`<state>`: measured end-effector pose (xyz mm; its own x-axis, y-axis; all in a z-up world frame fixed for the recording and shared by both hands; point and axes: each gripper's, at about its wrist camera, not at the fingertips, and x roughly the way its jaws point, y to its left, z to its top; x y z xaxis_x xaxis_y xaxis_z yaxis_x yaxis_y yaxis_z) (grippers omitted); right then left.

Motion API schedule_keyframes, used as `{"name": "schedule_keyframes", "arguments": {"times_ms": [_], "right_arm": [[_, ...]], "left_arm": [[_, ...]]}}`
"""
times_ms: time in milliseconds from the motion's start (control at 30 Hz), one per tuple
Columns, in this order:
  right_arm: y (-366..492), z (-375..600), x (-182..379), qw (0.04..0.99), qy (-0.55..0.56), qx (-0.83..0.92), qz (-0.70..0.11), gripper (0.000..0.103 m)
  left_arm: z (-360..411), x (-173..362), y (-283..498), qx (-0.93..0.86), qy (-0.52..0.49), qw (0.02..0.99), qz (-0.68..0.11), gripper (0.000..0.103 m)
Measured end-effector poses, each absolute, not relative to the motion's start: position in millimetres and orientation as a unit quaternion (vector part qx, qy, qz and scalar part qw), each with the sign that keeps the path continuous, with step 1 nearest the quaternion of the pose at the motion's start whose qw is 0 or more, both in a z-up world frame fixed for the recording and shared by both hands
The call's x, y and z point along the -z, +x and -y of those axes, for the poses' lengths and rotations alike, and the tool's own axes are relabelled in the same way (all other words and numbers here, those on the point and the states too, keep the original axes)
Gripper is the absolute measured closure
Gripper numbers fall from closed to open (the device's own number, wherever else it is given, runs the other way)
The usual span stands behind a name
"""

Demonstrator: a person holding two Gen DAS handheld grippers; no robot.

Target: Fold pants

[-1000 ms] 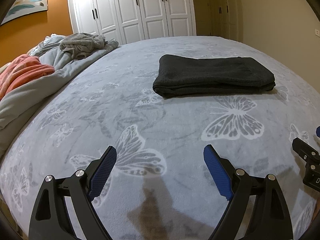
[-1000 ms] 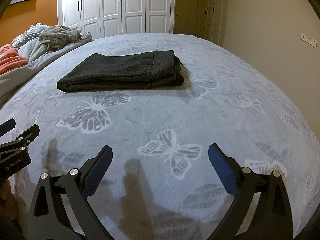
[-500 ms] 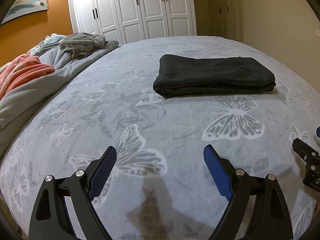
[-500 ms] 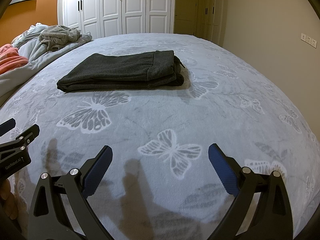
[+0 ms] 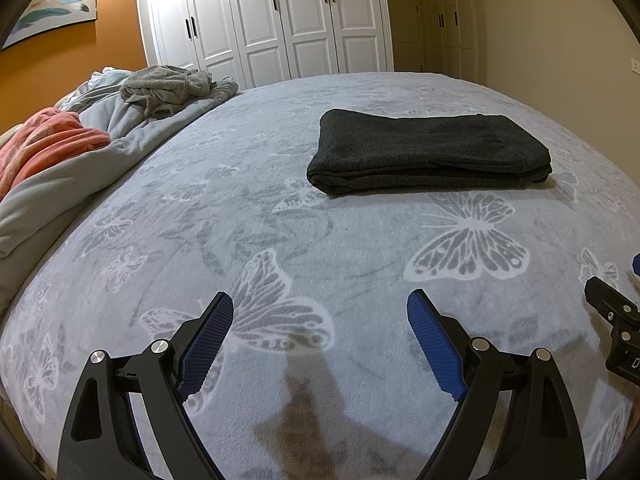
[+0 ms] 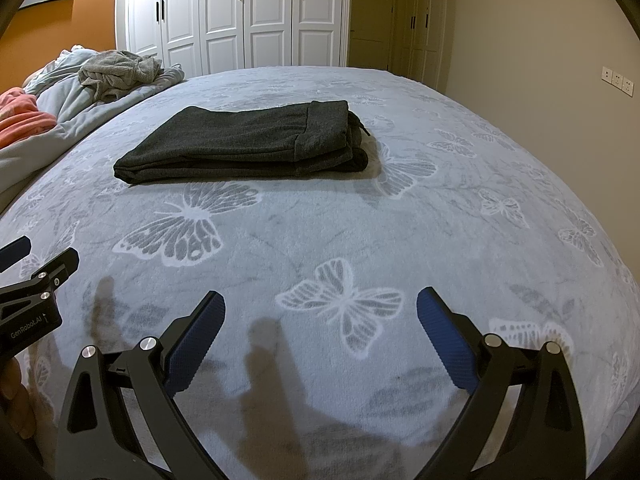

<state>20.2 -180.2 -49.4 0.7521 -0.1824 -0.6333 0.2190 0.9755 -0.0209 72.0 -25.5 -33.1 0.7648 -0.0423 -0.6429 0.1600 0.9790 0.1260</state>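
While both tools hang low over the near end of the bed point(image 5: 248, 200), nothing is held in either of them. Far to the left, against the orange wall point(image 5: 72, 56) with its feather picture point(image 5: 52, 12), a coral blanket point(image 5: 44, 144) lies bunched on a pale grey duvet point(image 5: 60, 188), and a crumpled grey garment point(image 5: 164, 88) sits on top of the heap further back. White wardrobe doors point(image 5: 280, 20) stand behind the bed.

Next comes the left gripper point(image 5: 320, 344), its blue pads point(image 5: 208, 344) spread wide apart above a white butterfly printed on the grey bedspread, with its shadow falling on the cloth between them. It touches no clothing.

Toward the middle of the bed lie the pants point(image 5: 428, 148), dark charcoal, folded into a flat, tidy rectangle with several layers stacked. From the right wrist view the pants point(image 6: 248, 140) show the waistband end to the right, with a short cord poking out past it. They rest well apart from both tools, further up the bed.

The right gripper point(image 6: 320, 336) hovers beside its partner, fingers equally wide and empty, over another butterfly. Its black frame peeks into the left view's edge, and the left tool's frame into its own. Beyond it, on the right, a cream wall point(image 6: 520, 40) carries a row of sockets point(image 6: 618, 80).
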Motion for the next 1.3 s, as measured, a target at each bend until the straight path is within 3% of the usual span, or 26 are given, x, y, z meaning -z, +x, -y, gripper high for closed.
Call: {"name": "schedule_keyframes", "arguments": {"times_ms": [867,1100,1300], "right_arm": [[20,161,52,0.939,0.011,0.08,-0.335,0.007],[20,188,55,0.93,0.093,0.086,-0.346,0.007],[19,179,53,0.934,0.066,0.086,-0.341,0.007]], "left_arm": [[25,33,72,0.054,0.086,0.935,-0.34,0.017],[24,33,73,0.056,0.082,0.935,-0.34,0.017],[21,31,71,0.057,0.078,0.938,-0.332,0.017]]}}
